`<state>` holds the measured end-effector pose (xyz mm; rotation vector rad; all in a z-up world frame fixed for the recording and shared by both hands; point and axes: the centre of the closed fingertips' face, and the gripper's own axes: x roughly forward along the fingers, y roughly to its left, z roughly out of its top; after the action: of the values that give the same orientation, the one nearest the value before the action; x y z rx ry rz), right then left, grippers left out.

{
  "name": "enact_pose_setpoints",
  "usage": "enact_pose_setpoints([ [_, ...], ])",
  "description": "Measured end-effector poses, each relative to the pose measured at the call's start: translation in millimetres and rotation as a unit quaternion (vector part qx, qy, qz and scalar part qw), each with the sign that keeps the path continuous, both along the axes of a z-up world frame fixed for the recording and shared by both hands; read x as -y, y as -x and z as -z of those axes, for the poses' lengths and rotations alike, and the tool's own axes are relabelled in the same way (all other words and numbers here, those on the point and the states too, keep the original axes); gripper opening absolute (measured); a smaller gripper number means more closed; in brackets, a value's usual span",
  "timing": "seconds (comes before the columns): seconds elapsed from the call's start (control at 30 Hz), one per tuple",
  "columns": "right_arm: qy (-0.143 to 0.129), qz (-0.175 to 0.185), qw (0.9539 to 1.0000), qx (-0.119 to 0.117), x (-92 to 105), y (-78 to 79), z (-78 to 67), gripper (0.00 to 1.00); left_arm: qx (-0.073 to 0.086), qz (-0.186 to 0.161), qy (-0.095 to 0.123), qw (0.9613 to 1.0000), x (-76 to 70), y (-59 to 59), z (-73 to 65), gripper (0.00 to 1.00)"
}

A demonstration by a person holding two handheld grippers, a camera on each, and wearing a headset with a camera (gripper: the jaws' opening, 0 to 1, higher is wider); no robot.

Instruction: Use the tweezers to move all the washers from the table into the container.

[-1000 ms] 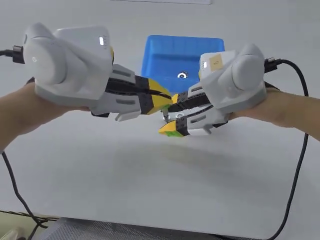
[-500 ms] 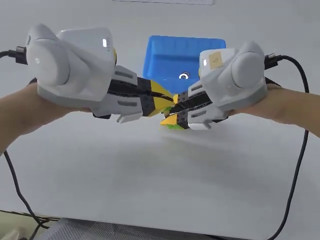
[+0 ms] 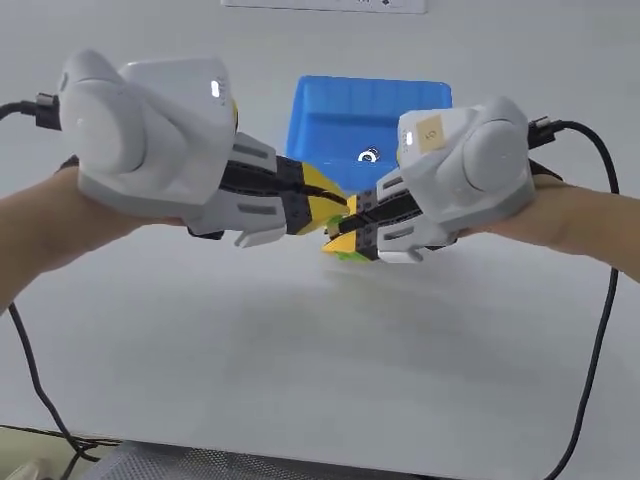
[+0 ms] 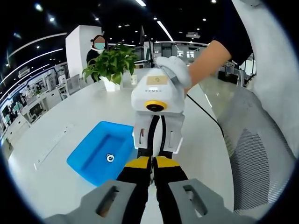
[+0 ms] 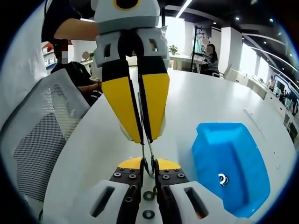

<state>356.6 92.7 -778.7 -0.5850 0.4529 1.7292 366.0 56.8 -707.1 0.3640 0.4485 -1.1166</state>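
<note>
Since 1.0 s ago the right gripper (image 3: 340, 238) has risen tip-to-tip with the left gripper (image 3: 333, 203). Left jaws clamp the tweezers (image 5: 150, 154). Right jaws stand nearly closed around the tweezers' tips, grip uncertain. Two washers (image 5: 148, 195) lie beneath the right jaws, the container (image 3: 325, 115) beyond. The label (image 3: 430, 127) is illegible.

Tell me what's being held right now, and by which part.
The tweezers, held by both grippers: the left gripper pinches the shank, and the right gripper appears to close on them near the tips.

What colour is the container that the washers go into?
Bright blue; the container shows best in the head view.
</note>
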Motion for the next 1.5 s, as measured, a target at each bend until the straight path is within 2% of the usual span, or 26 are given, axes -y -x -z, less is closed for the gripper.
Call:
enact_pose_setpoints([
  [0.2,-0.004,0.004,1.0,0.004,0.5,-0.7,-0.3,0.1,-0.015,-0.002,0.005,0.9999,1.5,0.4,-1.3,0.1],
  [0.33,-0.008,0.009,0.9999,0.0,1.0,-1.3,-0.4,0.1,-0.019,0.004,-0.001,0.9998,3.2,2.0,-1.5,0.13],
  [0.6,-0.008,0.009,0.9999,0.002,1.9,-1.1,-0.4,0.1,-0.016,0.006,-0.013,0.9998,5.2,2.2,0.7,0.16],
  [0.63,-0.008,0.008,0.9999,0.003,2.1,-1.0,-0.4,0.1,-0.007,0.002,-0.015,0.9999,3.9,-0.3,-0.5,0.16],
  [0.83,-0.009,0.012,0.9999,0.002,2.7,-0.7,-0.3,0.1,-0.011,-0.004,-0.018,0.9998,-2.5,-0.9,0.8,0.17],
  [0.93,-0.009,0.012,0.9999,0.001,2.7,-0.4,-0.4,0.1,-0.015,-0.007,-0.024,0.9996,-5.7,0.8,2.6,0.2],
  [1.13,-0.014,0.018,0.9997,0.0,1.9,-2.0,-3.9,0.1,-0.037,-0.018,-0.034,0.9986,-14.3,7.5,7.7,0.28],
  [1.43,-0.026,0.036,0.999,-0.003,3.5,-7.8,-15.7,0.1,-0.048,-0.049,-0.028,0.9973,-26.9,16.1,3.7,0.39],
  [1.5,-0.029,0.039,0.9988,-0.002,5.0,-8.2,-19.3,0.1,-0.05,-0.059,-0.02,0.9968,-30.0,17.9,2.0,0.42],
])
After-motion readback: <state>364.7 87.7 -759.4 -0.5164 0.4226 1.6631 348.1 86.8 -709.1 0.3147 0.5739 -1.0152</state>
